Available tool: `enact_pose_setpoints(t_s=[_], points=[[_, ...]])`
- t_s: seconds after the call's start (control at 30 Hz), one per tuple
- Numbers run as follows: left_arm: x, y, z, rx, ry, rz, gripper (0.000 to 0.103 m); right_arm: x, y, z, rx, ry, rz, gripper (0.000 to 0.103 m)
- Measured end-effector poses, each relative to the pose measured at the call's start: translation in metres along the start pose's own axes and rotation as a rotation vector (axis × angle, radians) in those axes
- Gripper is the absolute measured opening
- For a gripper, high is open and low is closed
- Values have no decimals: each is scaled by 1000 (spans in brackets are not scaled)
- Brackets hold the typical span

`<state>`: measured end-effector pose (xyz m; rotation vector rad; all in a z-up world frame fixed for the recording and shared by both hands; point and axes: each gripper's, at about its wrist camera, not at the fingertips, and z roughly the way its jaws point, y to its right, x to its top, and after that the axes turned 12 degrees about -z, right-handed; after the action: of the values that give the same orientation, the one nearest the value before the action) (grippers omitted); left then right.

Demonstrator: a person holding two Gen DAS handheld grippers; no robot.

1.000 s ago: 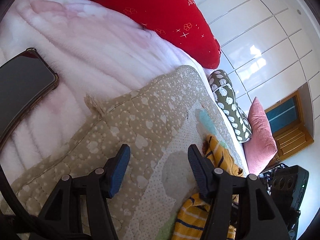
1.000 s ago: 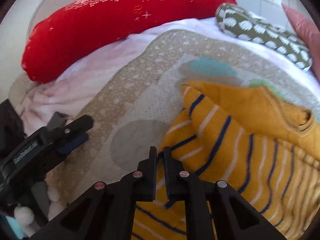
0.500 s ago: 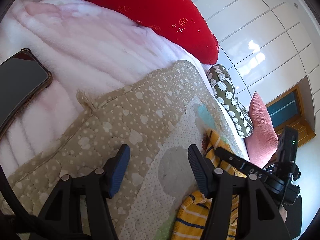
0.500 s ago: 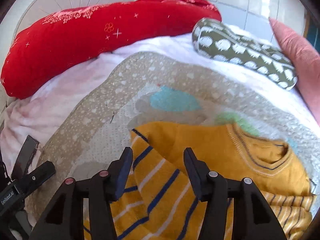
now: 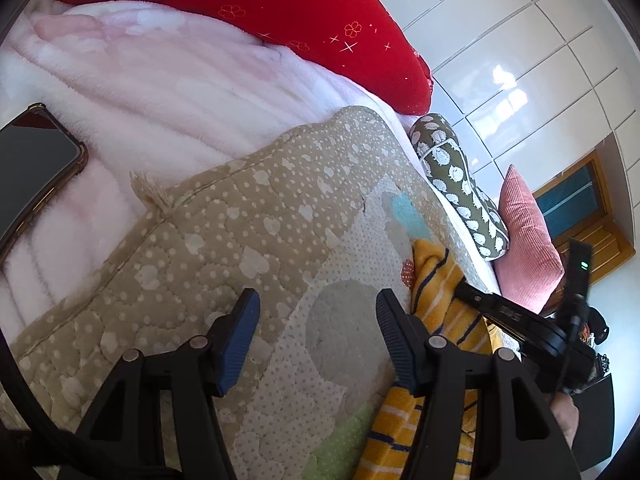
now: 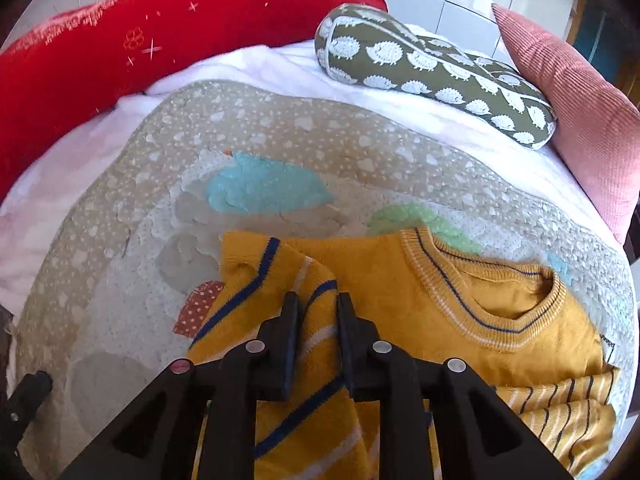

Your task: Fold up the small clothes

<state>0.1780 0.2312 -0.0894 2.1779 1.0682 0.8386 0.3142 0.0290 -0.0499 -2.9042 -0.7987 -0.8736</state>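
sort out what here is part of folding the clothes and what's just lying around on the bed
Part of the job:
- yellow striped sweater
- right hand-held gripper, its jaws nearly closed over a sweater fold
- left hand-held gripper, open above the quilt
- patterned quilt under the sweater

Just lying about:
- phone
- red pillow
- hedgehog-print bolster
- pink cushion
- pink blanket

One sweater (image 6: 420, 300), one phone (image 5: 32, 168), one quilt (image 5: 240, 240) — three pillows (image 6: 432, 68).

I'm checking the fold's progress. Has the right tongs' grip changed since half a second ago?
Yes. The right tongs have narrowed from wide open onto the yellow sweater's striped sleeve, which lies on the quilt.
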Motion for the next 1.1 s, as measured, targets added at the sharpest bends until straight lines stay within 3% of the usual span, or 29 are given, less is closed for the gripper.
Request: enact_pose_setpoints(t_s=[0.1,0.2,0.27,0.33,0.4,0.5,0.7,0.73,0.77,0.8,0.9,0.97,1.1], points=[[-4,6,0,-12,-27,14,59,-31,37,-53,40,77,59,35],[-11,15,-2,-27,-42,42,60,-84,100,-115,-102,124,121,39],[-19,25,-3,-16,-43,86,61,-126,154,-147,-224,117,224,42],[-29,36,-3,-15,-61,127,61,-169,205,-169,-285,87,333,44],[-39,46,-1,2,-72,158,63,-208,245,-182,-276,75,453,44],[-54,61,4,31,-110,213,64,-246,274,-185,-217,99,568,49],[-72,95,17,141,-117,358,64,-235,259,-141,-97,131,549,52],[-72,102,21,141,-128,375,64,-229,253,-134,-81,124,527,47],[-72,110,28,149,-147,401,64,-221,245,-124,-57,110,495,9],[-71,119,40,181,-159,433,64,-213,239,-118,-32,84,449,3],[-72,133,72,377,-100,549,64,-201,233,-129,-43,152,396,2],[-73,131,96,500,-105,603,64,-202,245,-138,-53,184,433,2],[-73,124,95,531,-84,605,64,-223,272,-129,-164,119,500,2]])
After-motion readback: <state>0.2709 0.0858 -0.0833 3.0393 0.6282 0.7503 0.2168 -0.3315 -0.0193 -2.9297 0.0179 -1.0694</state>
